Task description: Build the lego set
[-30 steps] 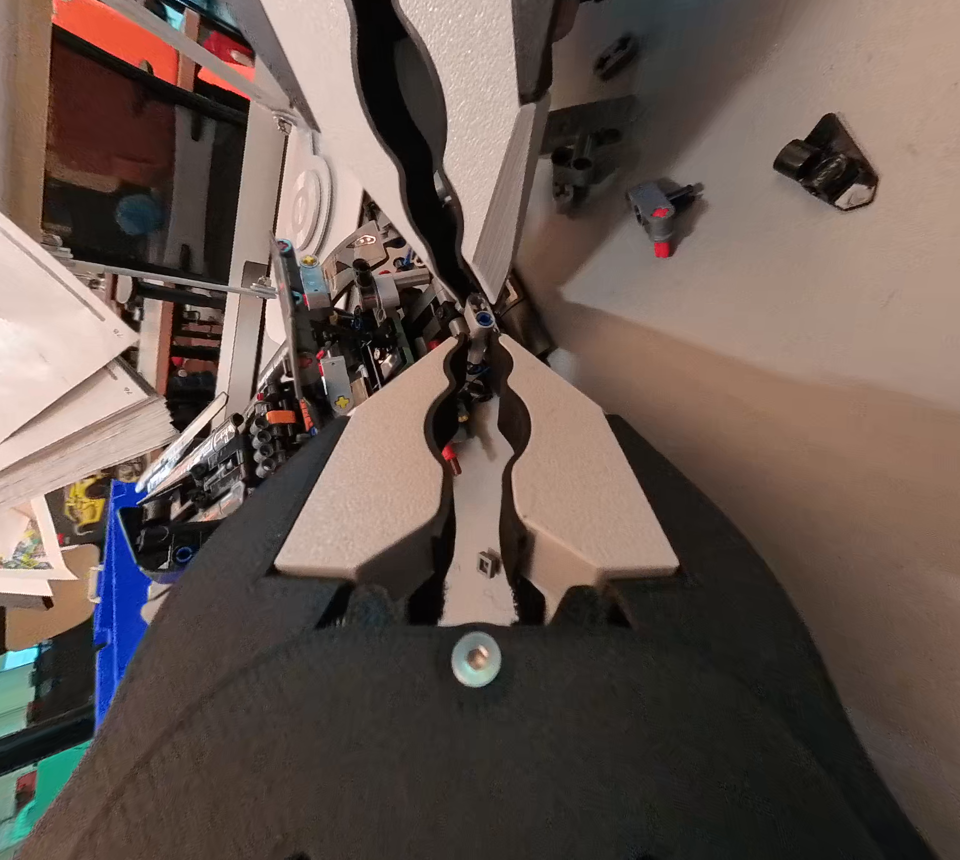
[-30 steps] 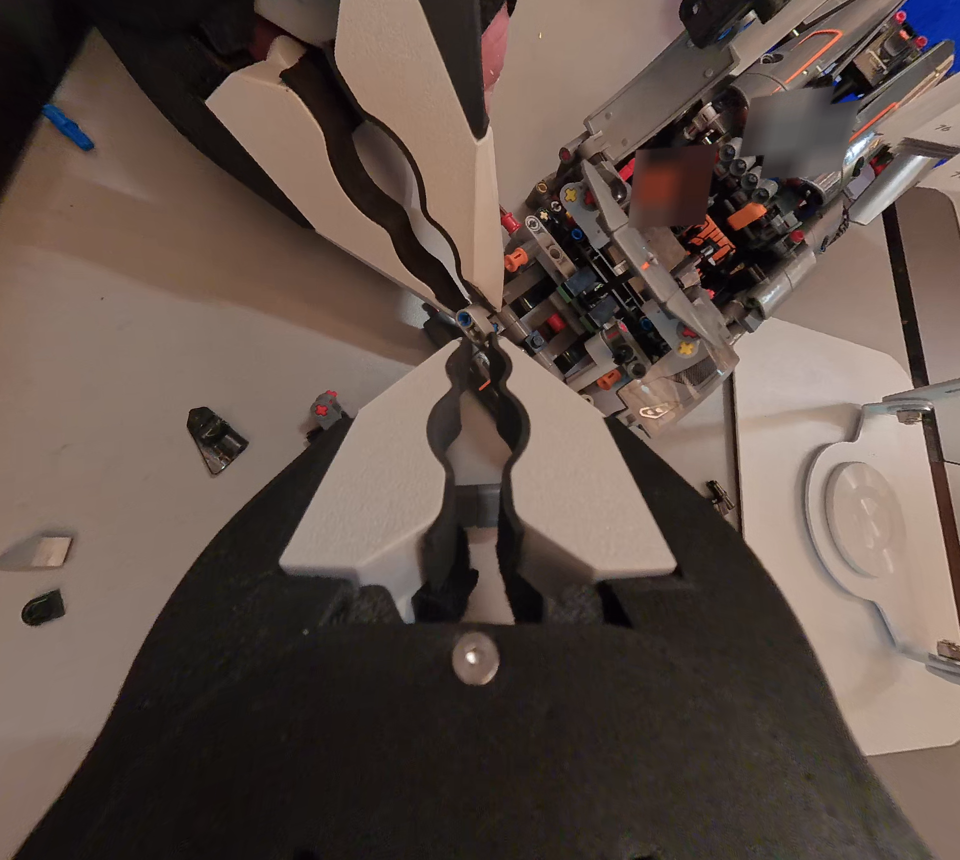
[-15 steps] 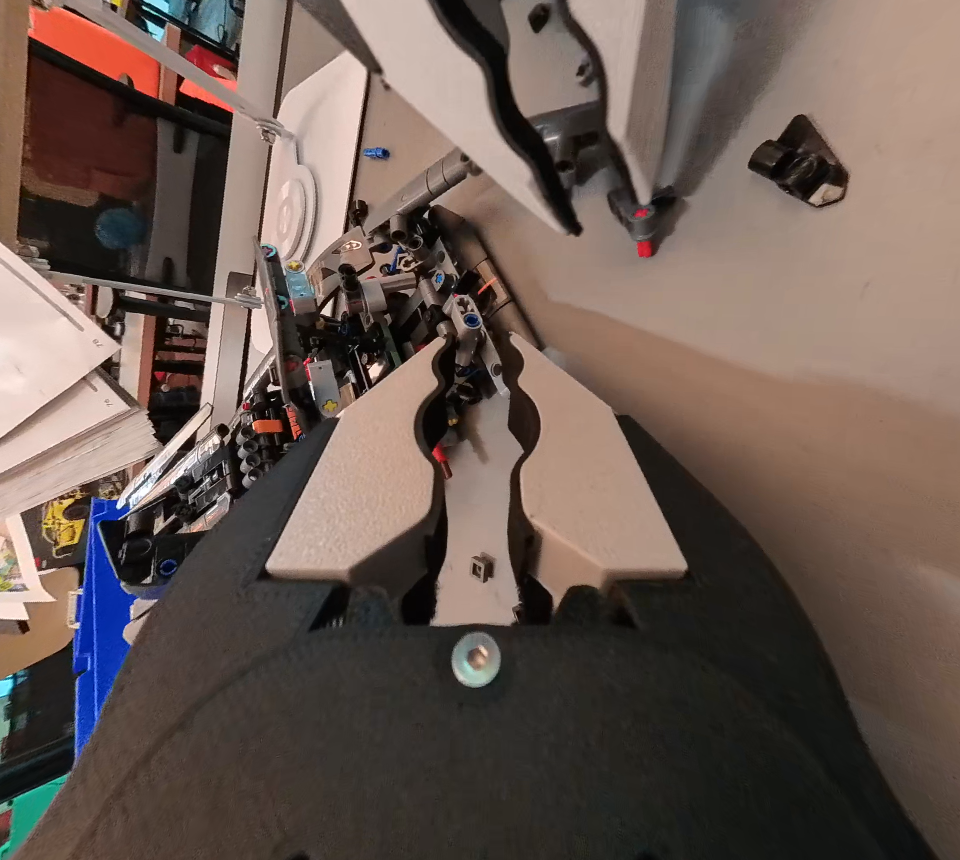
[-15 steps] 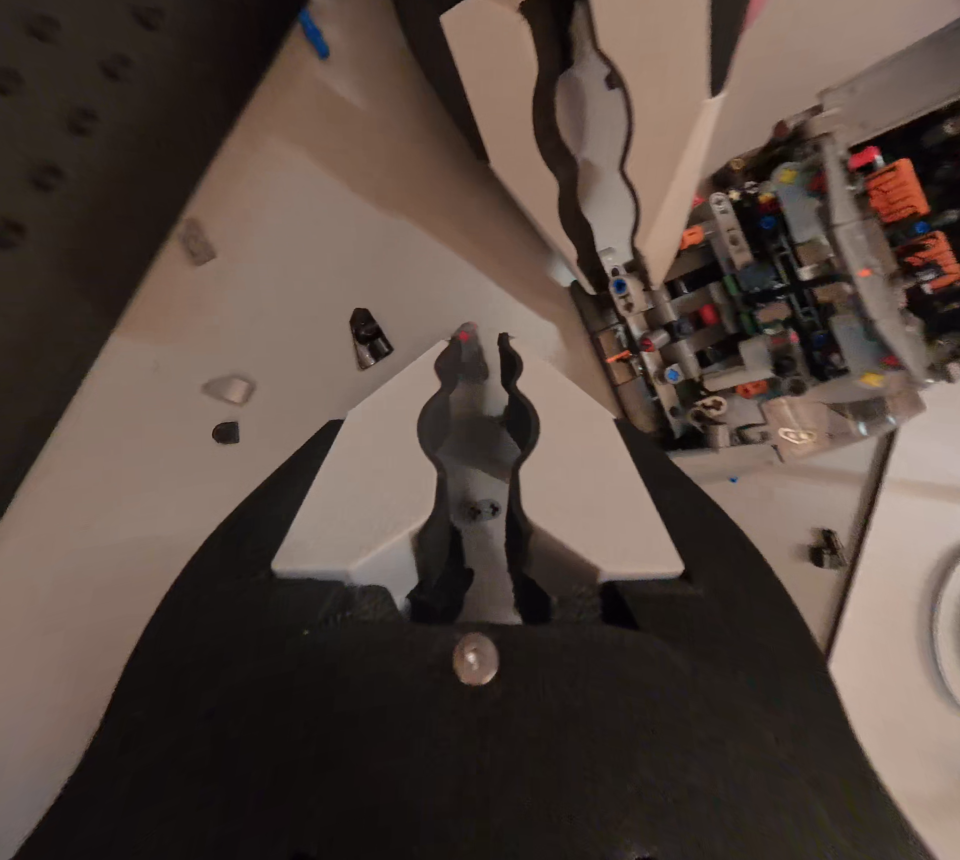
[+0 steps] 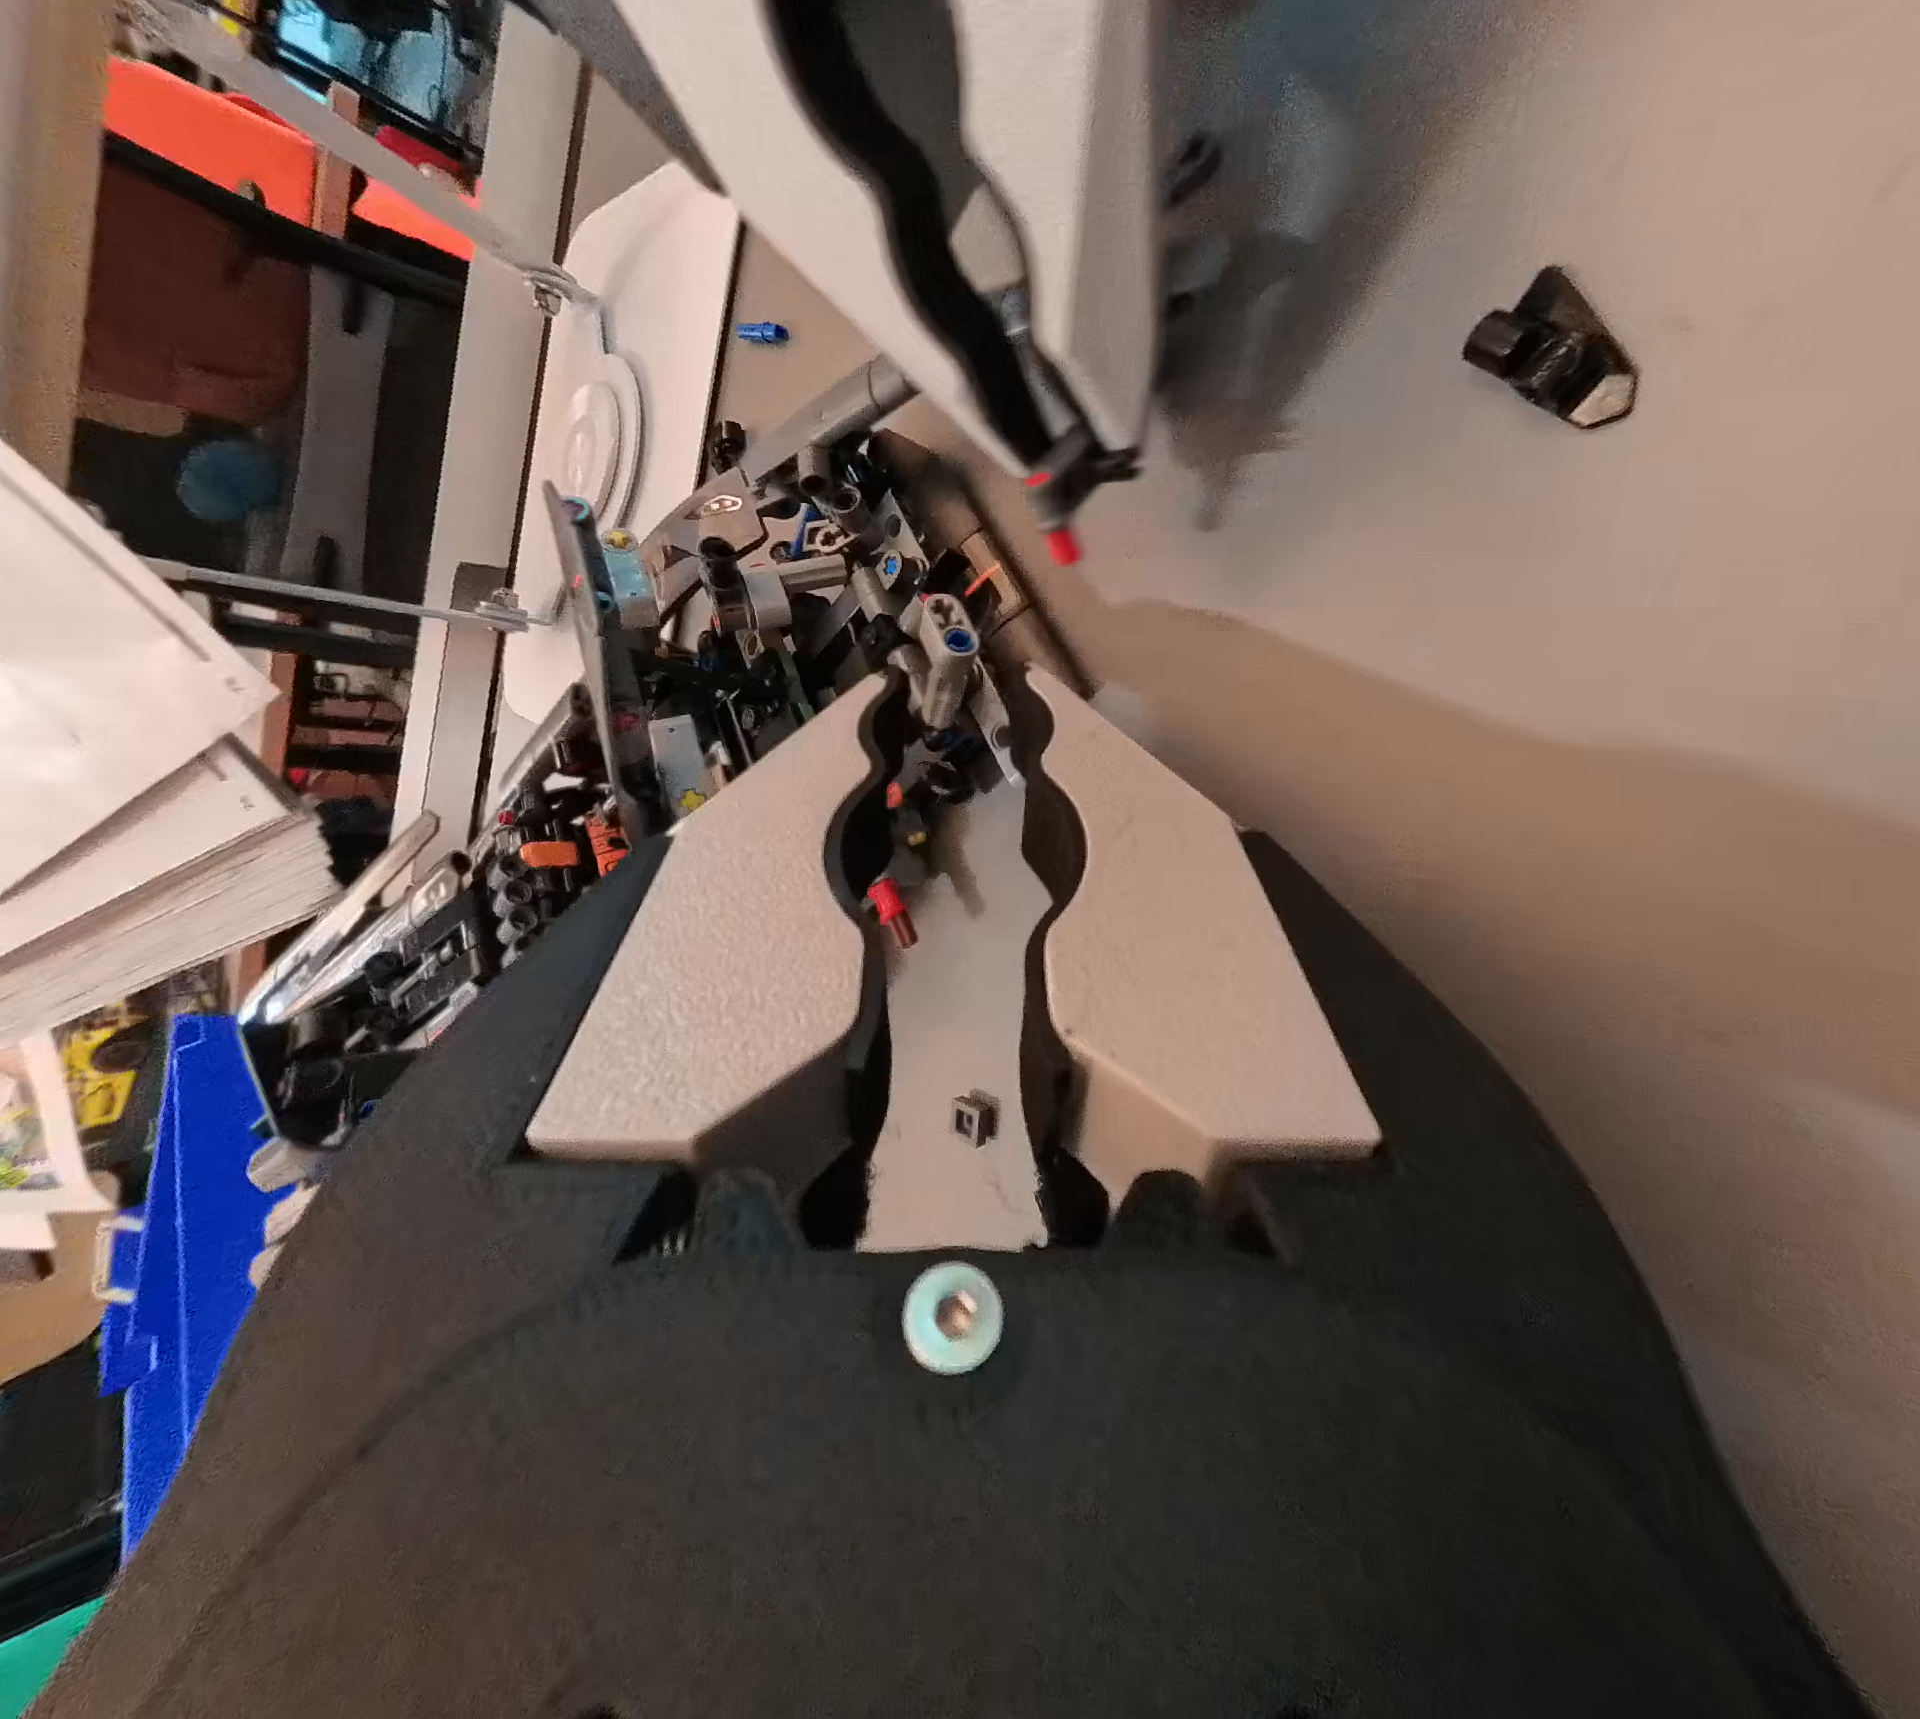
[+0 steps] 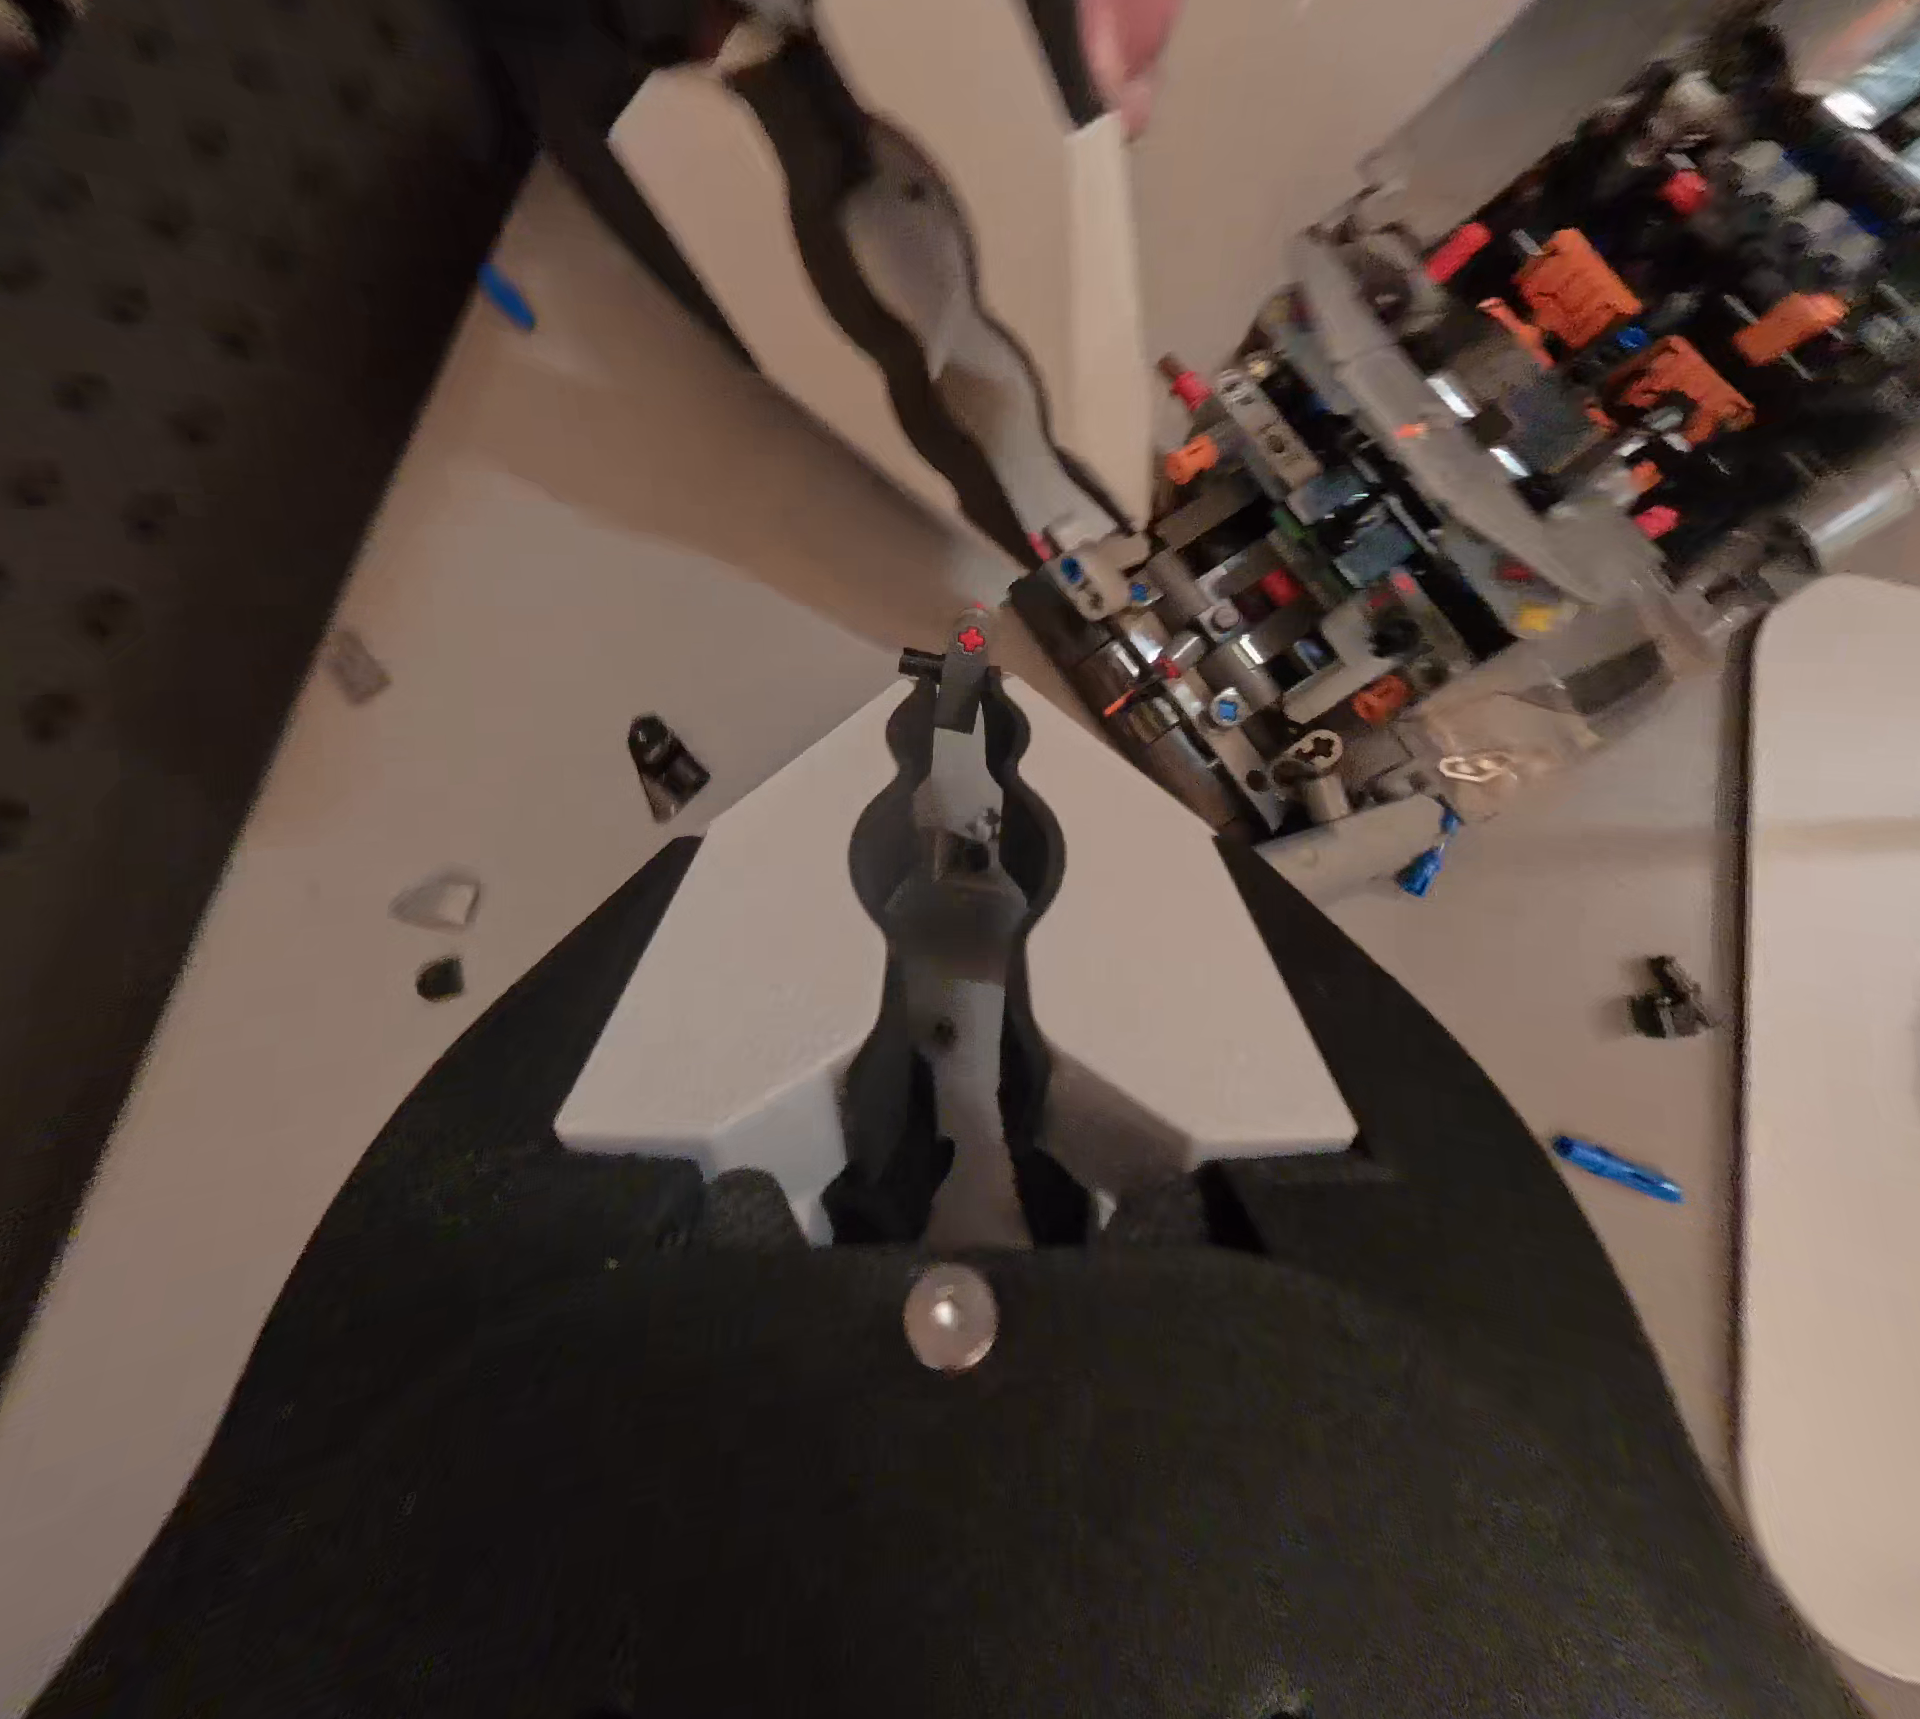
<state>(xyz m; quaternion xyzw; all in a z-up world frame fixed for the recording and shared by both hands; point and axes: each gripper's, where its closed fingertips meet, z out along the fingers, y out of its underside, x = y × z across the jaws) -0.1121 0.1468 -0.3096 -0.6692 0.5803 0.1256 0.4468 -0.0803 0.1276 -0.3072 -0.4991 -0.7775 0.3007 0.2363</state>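
- Gripping the near corner of the lego model (image 5: 790, 630), the left gripper (image 5: 951, 693) has its fingers closed on a grey beam with a blue pin, reaching in from low over the table (image 5: 1558, 734).
- Coming in from the other side, the right gripper (image 6: 961, 682) is pinched shut on a small grey connector (image 6: 961, 667) with a red cross-shaped end, held just beside the model's corner but not touching it.
- The model (image 6: 1455, 526) is a long, dense build of grey, black and orange parts, lying on the table with its far end over a blue bin (image 5: 177, 1202).
- A stack of paper booklets (image 5: 125, 786) sits near the bin.
- Loose bits lie well apart on the table: a black wedge piece (image 5: 1548, 365), blue pins (image 6: 1616, 1170) and a small black clip (image 6: 1668, 999).
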